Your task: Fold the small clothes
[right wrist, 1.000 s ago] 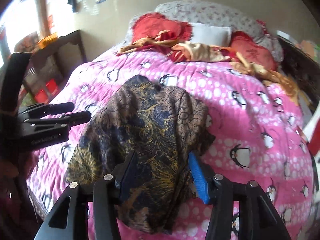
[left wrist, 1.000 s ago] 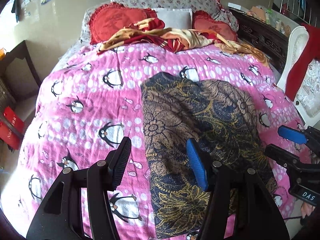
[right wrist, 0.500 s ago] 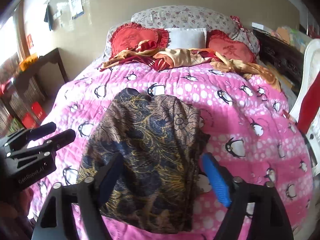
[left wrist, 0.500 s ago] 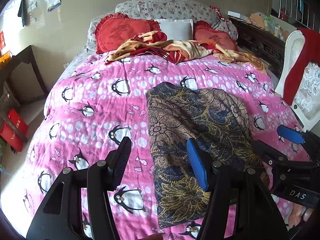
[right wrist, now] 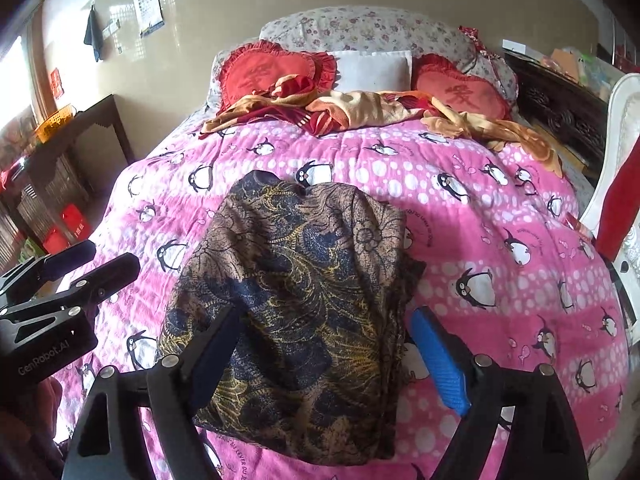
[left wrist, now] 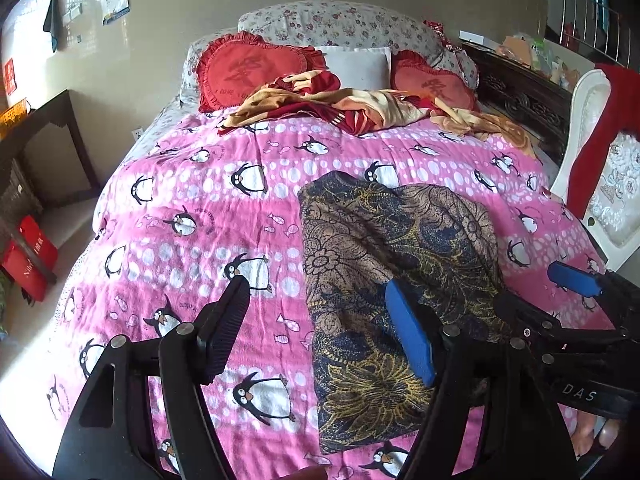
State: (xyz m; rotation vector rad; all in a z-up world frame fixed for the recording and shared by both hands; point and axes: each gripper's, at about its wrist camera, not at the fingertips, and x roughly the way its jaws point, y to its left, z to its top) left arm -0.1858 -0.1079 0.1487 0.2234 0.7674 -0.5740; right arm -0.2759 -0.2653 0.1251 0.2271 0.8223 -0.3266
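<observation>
A folded garment (left wrist: pixel 384 248) in dark blue and brown floral print lies flat on the pink penguin quilt (left wrist: pixel 192 240). My left gripper (left wrist: pixel 320 332) hovers over the garment's near left edge. Its jaws are opening and no cloth is pinched between them. My right gripper (right wrist: pixel 328 360) stands open above the near end of the garment (right wrist: pixel 304 264), fingers spread to either side and clear of the fabric. Each gripper also shows in the other's view: the right gripper (left wrist: pixel 548 296) at the garment's right side, the left gripper (right wrist: pixel 92 266) at its left.
Red heart cushions (left wrist: pixel 244 72), a white pillow (left wrist: pixel 356 68) and a crumpled red and gold cloth (left wrist: pixel 344 108) crowd the head of the bed. A dark side table (right wrist: pixel 80 136) stands left, red boxes (left wrist: pixel 28 268) on the floor. A white chair (left wrist: pixel 600 184) with red fabric stands right.
The right gripper's jaws spread wide and let go of the garment, which now lies flat. The left gripper's jaws widened a little. Both views pulled back slightly from the bed.
</observation>
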